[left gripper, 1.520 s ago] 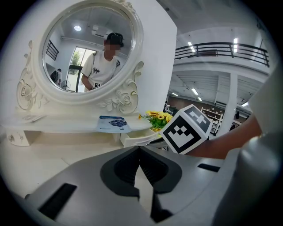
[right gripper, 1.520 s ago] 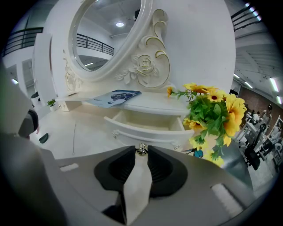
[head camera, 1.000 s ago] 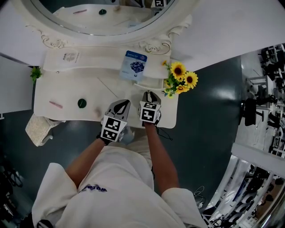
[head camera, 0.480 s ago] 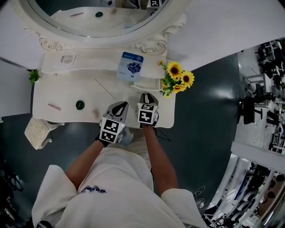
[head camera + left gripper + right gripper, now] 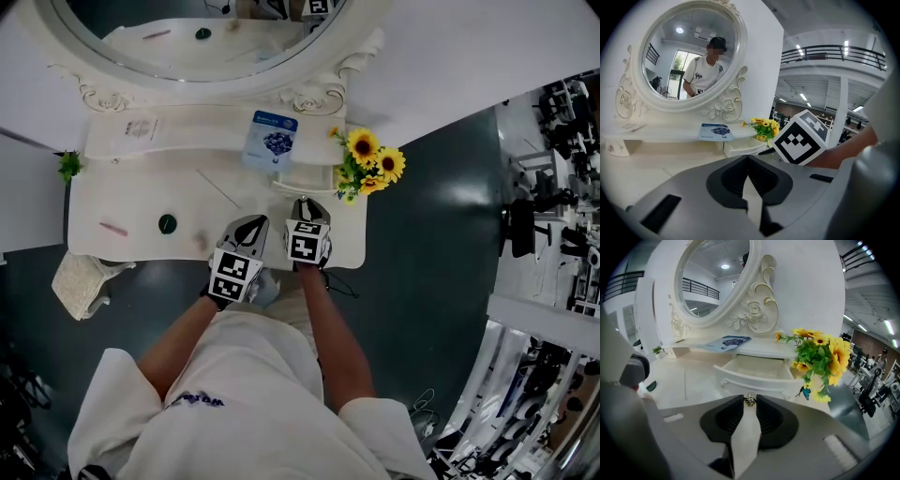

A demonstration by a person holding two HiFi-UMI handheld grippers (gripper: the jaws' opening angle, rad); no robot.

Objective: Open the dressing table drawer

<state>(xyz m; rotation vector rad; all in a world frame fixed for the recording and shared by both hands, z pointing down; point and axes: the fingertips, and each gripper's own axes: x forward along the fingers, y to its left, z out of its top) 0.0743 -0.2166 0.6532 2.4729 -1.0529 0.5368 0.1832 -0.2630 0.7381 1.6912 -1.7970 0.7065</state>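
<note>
Right gripper [image 5: 750,404]: jaws part-closed, tips pinching one small metallic knob [image 5: 750,400] on the drawer front. Left gripper [image 5: 748,158]: jaws pressed together, nothing between them, just beside the right one above the front edge of the dressing table [image 5: 141,202].

Drawer [image 5: 754,371]: one, at the table's right end under the raised shelf, pulled out with its inside showing.

Tabletop to the left: one dark green round object [image 5: 167,224] and one pink stick [image 5: 113,228], apart.

On the shelf: one blue sachet [image 5: 729,341] with a berry picture, print too small to read.

Right of the drawer: one bunch of sunflowers [image 5: 820,357].

Behind: one oval mirror [image 5: 712,282] in a carved white frame.
</note>
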